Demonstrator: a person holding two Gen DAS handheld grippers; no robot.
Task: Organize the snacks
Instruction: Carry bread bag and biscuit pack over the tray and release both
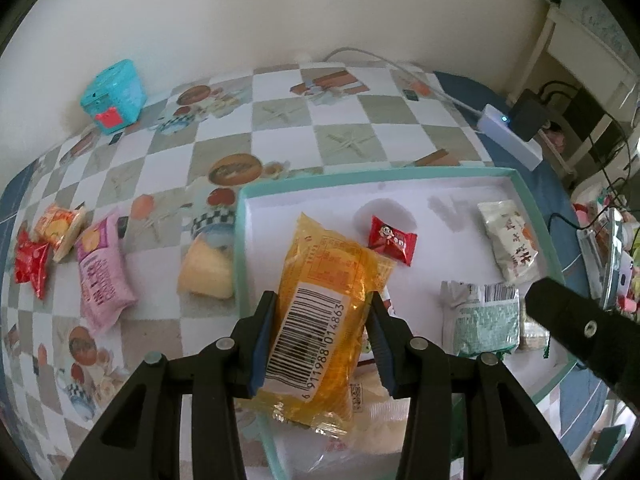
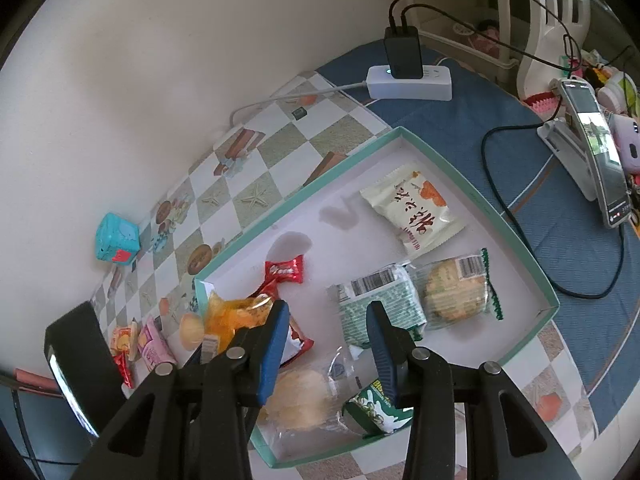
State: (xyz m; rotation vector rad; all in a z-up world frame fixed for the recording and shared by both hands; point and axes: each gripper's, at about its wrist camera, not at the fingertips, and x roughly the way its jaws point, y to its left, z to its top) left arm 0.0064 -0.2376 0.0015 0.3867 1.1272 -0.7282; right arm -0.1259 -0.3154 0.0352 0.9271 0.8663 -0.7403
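Left gripper [image 1: 320, 320] nearest the lens, pads pinching an orange packet [image 1: 324, 300] across its width, barcode face up. Packet hangs just above the near-left corner of the teal-rimmed tray [image 1: 536, 208], partly over the rim, not yet set down as far as I can tell

Right gripper [image 2: 328, 328] hovers over the tray's near end. Its blue pads stand a little apart with nothing between them; as near to pressed together as this tool seems to go

Inside the tray, going outward from the orange packet:
- small red candy [image 1: 392, 240] just beyond it
- green-and-white packet [image 2: 376, 300] toward the middle, barcode up
- clear-wrapped round biscuit [image 2: 456, 292] touching the green-and-white one on its far side
- cream packet [image 2: 414, 206] with an orange mark, near the tray's far edge
- clear bag of pale crackers [image 2: 304, 400] and a green pouch [image 2: 380, 408] at the near rim
- a red wrapper [image 2: 296, 340] partly hidden under the right gripper's pad

Outside the tray, on the checked cloth to its left:
- pale yellow cake [image 1: 206, 272] touching the rim
- pink packet [image 1: 102, 272] farther off
- orange-yellow packet [image 1: 60, 228] and red packet [image 1: 30, 264] beyond that, overlapping

Judgement: well past halfway. About seven pieces in, one in hand, four left on the cloth. Release comes next, then the cake
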